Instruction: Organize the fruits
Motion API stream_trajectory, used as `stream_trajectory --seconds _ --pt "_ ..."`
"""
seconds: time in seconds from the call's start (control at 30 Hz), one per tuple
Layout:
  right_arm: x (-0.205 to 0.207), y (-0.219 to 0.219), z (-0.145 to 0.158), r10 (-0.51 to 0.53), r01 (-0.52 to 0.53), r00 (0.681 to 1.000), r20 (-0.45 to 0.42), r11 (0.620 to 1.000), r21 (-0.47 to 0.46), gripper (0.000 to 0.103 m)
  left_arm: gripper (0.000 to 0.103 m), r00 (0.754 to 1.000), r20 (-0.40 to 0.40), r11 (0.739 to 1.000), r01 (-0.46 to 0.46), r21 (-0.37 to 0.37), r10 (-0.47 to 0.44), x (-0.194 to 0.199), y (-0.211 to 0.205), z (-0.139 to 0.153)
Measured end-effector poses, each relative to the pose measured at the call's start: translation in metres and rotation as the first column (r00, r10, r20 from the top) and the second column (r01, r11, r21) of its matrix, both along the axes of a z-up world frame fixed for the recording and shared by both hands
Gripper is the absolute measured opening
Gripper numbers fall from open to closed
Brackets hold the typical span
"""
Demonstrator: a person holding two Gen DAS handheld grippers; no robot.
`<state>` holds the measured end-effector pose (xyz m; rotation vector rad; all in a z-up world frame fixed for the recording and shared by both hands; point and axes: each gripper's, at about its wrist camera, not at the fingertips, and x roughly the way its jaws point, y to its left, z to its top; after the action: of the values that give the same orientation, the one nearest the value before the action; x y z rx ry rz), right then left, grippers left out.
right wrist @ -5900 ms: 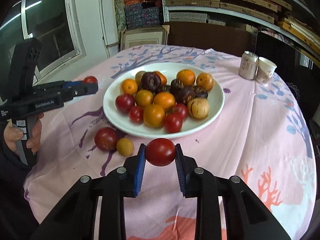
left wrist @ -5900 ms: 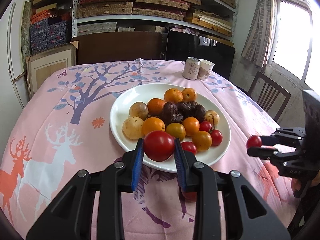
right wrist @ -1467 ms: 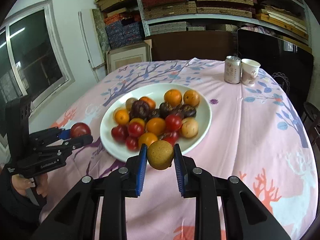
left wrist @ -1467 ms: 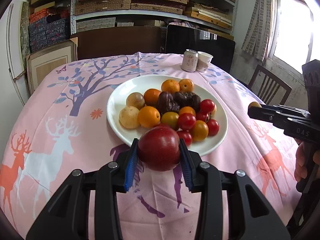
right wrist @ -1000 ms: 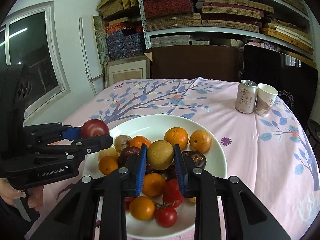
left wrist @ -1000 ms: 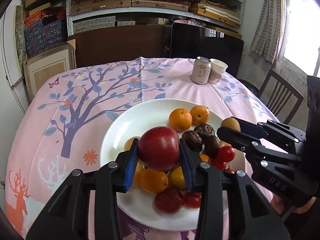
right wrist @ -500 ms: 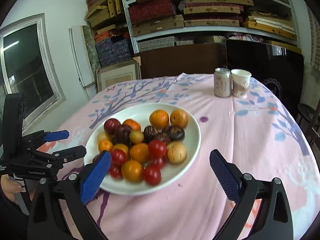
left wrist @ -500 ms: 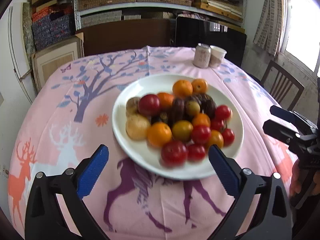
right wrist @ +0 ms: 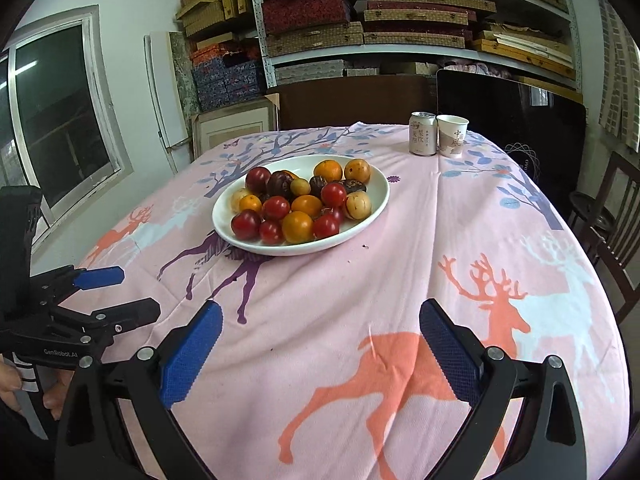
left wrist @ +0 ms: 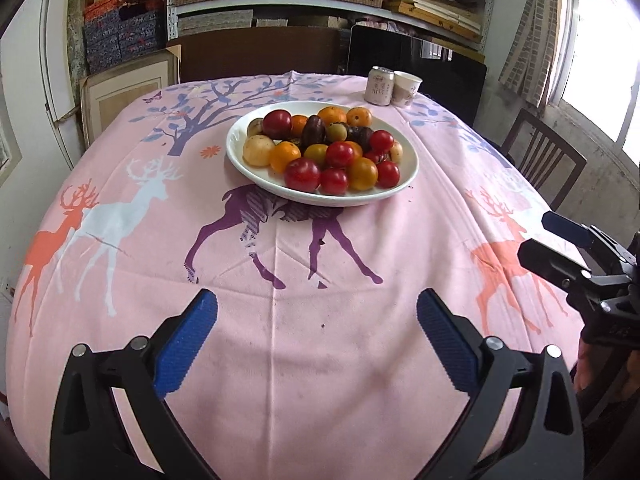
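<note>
A white plate (left wrist: 404, 184) is sitting toward the far half of the round table, on a pink tablecloth (left wrist: 280, 340) printed with deer and a tree, and everything else is easiest to place from it. The fruit (left wrist: 324, 148) is lying heaped on the plate: red tomatoes along the near edge, oranges and yellow ones among them, dark purple pieces in the middle, two oranges at the back and a pale tan fruit on each side. None of it is lying on the cloth around the plate. Well on the near side of the plate, the left gripper (left wrist: 316, 332) is hanging over bare cloth with its blue pads spread wide and nothing between them. The right gripper (right wrist: 320, 340) is doing the same a little further round the near edge of the table, its pads also standing far apart and holding nothing. Each gripper is showing at the edge of the other's view, fingers parted, with part of a hand (right wrist: 12, 384) wrapped round the handle. Beyond the plate, toward the far right edge of the table, a drink can (right wrist: 423, 134) and a paper cup (right wrist: 452, 136) are standing side by side, just touching or nearly so. Behind the table, shelves (right wrist: 400, 12) are carrying stacked boxes, and a wooden chair (left wrist: 544, 156) is standing off to the right of the plate.
</note>
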<state>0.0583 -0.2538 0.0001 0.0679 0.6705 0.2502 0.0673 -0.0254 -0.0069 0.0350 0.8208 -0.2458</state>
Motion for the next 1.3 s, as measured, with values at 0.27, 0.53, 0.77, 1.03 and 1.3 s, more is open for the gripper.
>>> stream_trajectory --seconds 0.27,0.53,0.77,1.03,1.3 --pt "-0.052 -0.013 0.034 -0.061 0.065 0.994 0.093 0.997 -0.047 0.100 0.098 0.990 0.121 0.996 -0.077 0.042 0.072 -0.053 0.007 0.035" --pt "-0.078 -0.018 0.049 -0.088 0.099 0.985 0.145 0.993 -0.067 0.100 0.098 0.974 0.196 0.987 -0.134 0.086 0.115 -0.085 0.012 0.056" --pt "-0.085 -0.025 0.050 -0.127 0.140 0.979 0.161 0.988 -0.066 0.100 0.098 0.974 0.201 0.986 -0.130 0.103 0.108 -0.091 0.007 0.060" --pt "-0.085 -0.036 0.046 -0.163 0.171 0.975 0.150 0.984 -0.045 0.100 0.098 0.972 0.211 0.981 -0.139 0.137 0.108 -0.091 0.001 0.057" --pt "-0.086 -0.036 0.045 -0.169 0.176 0.975 0.146 0.984 -0.035 0.100 0.098 0.971 0.201 0.979 -0.157 0.128 0.129 -0.087 0.004 0.057"
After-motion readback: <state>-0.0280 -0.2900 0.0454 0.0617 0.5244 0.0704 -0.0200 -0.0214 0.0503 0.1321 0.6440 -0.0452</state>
